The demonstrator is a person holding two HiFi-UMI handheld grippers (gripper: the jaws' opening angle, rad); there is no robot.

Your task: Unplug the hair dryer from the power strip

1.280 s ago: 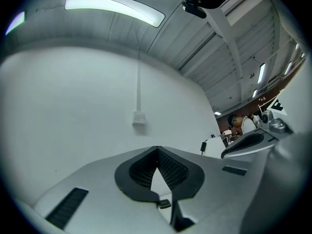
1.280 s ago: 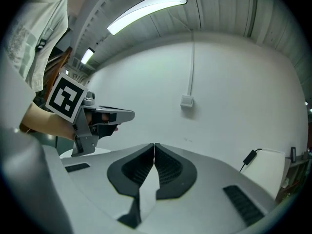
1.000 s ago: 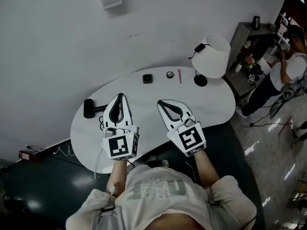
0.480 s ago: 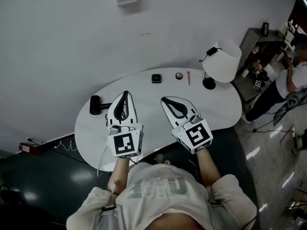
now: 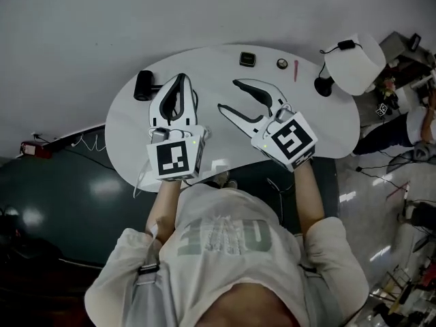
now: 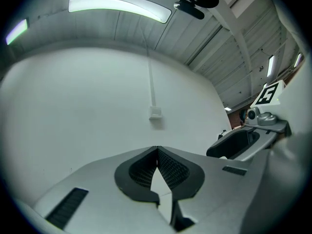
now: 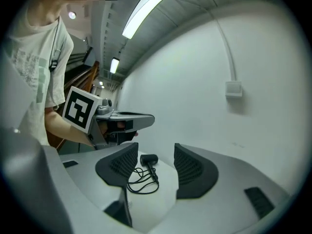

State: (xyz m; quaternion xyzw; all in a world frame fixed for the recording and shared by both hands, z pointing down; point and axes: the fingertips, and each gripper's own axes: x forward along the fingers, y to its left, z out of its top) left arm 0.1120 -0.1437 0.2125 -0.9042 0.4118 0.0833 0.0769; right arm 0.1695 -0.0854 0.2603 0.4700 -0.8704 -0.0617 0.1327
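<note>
Head view, hair dryer (image 5: 144,85): it lies at the far left end of the white table (image 5: 327,131), just left of the left gripper's tips.
Right gripper view, cord (image 7: 142,180): it lies in loose black loops on the near side of the dryer. We cannot make out a plug or the power strip in any view.
Handling: we judge the dryer a light, hard plastic body, smooth enough to slip in the pads. The cord is limp and would only stretch if pulled.
Where to hold: we would take the stiff plug body itself, once found, and steady the strip with the other claw.
Left gripper (image 5: 181,78): clenched on nothing, pads meeting. It points toward the far wall, roughly level, forearm straight behind it.
Right gripper (image 5: 227,94): its jaws have just been opening and stand released, with nothing touching the pads. It is angled toward the far left, so the dryer shows between the jaws but well apart from them.
</note>
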